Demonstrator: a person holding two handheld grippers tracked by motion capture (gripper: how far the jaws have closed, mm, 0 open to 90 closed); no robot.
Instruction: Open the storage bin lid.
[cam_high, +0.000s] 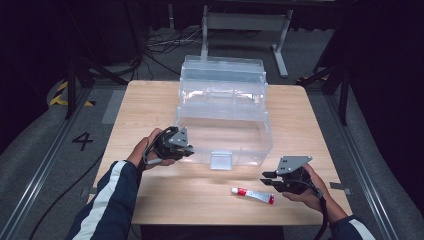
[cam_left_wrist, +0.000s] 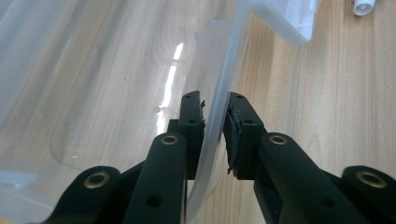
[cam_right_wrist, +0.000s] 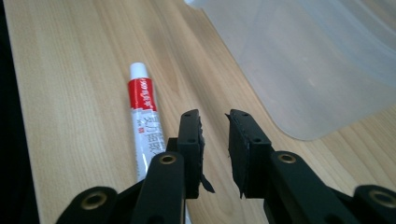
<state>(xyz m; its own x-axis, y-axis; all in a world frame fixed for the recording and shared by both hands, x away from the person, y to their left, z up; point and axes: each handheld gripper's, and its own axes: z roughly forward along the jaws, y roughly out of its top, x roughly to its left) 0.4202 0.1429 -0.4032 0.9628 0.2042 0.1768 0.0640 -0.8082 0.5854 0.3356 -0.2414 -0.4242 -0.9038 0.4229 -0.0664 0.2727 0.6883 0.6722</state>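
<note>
Lying on the desk (cam_high: 165, 197) before the clear box (cam_high: 224, 125), a red-and-white tube (cam_high: 253, 195) bears print, possibly Chinese. The box's wall is clamped by the left gripper (cam_high: 187, 148); the right gripper (cam_high: 267, 179) is held slightly parted, empty, beside the tube.

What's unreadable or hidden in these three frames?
- Tube: print too small to read in the right gripper view; its lower end is covered by the right hand-held gripper. In the high view it is small and blurred.
- Clear box: upper tiers' contents cannot be told through glare and stacked walls in the high view.
- Left hand-held gripper: clamps the box wall; the box rim runs off the frame's top edge.
</note>
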